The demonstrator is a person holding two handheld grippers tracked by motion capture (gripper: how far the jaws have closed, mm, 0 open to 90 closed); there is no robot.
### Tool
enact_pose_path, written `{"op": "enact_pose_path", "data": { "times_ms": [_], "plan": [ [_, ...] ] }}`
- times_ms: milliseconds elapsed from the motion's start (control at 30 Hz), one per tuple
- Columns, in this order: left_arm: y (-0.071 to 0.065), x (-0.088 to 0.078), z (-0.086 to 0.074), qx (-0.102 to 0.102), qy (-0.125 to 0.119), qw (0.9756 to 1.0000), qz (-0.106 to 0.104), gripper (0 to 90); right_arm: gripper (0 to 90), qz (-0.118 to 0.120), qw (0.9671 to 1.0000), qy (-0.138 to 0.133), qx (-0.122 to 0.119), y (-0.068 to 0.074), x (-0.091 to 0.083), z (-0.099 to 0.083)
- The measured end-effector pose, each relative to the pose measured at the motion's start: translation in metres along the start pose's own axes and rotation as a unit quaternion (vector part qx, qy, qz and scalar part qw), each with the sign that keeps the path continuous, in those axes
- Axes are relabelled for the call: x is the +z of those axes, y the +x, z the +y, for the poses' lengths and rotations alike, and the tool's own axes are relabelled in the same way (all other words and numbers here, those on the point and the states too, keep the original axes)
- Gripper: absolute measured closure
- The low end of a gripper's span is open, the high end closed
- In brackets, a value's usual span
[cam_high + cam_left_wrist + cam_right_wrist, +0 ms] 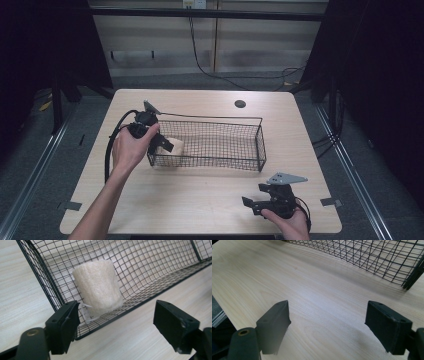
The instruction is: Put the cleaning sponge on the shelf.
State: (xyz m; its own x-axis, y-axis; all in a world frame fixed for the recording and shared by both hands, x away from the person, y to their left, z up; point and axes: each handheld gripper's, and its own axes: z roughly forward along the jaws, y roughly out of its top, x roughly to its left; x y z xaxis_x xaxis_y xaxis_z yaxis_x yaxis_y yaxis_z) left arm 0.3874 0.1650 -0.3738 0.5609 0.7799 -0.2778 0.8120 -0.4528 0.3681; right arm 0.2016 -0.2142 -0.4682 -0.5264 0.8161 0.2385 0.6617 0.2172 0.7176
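A: On the left, the left gripper (161, 142) is at the left end of the black wire mesh basket (261, 145). Its 2 jaws stand apart and grasp nothing.

B: And the cream fibrous roll, like a loofah sponge (98, 288)?

A: It stands inside the basket, in the left corner, leaning on the mesh wall. I think it was put there so that it cannot roll away. The jaws are just outside the wire, free of it.

B: How is the hand?

A: The left hand (129, 147) wraps the gripper body, the forearm coming up from the lower edge of the pale wooden table (200, 200).

B: On the right?

A: The right gripper (252, 205) rests low near the front edge, jaws released, pointing left. I judge it only waits.
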Motion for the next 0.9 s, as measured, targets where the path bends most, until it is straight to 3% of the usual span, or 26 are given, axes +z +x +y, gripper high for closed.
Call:
{"op": "enact_pose_path", "data": {
  "times_ms": [200,267,333,433,700,867,900],
  "plan": [
    [0.002,-0.006,-0.014,0.017,-0.017,0.9996,-0.011,21.5,19.2,0.001,1.0,0.001,0.001,0.0,0.0,0.0],
    [0.002,-0.01,-0.019,0.029,-0.024,0.9992,-0.016,22.5,19.2,0.0,1.0,0.0,0.0,0.0,0.0,0.0],
    [0.003,-0.017,-0.026,0.048,-0.033,0.9977,-0.034,25.2,19.2,-0.001,1.0,-0.001,0.0,0.0,0.001,0.0],
    [0.003,-0.027,-0.035,0.06,-0.054,0.9965,-0.025,25.1,19.2,-0.002,1.0,0.0,0.001,0.0,0.001,0.0],
    [0.004,-0.046,-0.057,0.061,-0.093,0.9933,-0.032,21.5,19.2,-0.005,1.0,-0.001,0.002,-0.001,0.0,0.0],
    [0.006,-0.049,-0.073,0.063,-0.098,0.9926,-0.035,17.6,19.2,-0.007,1.0,-0.001,0.004,-0.001,0.0,0.0],
    [0.005,-0.048,-0.081,0.066,-0.11,0.9907,-0.046,17.9,19.2,-0.006,1.0,-0.001,0.004,-0.001,0.0,0.0]
  ]
}}
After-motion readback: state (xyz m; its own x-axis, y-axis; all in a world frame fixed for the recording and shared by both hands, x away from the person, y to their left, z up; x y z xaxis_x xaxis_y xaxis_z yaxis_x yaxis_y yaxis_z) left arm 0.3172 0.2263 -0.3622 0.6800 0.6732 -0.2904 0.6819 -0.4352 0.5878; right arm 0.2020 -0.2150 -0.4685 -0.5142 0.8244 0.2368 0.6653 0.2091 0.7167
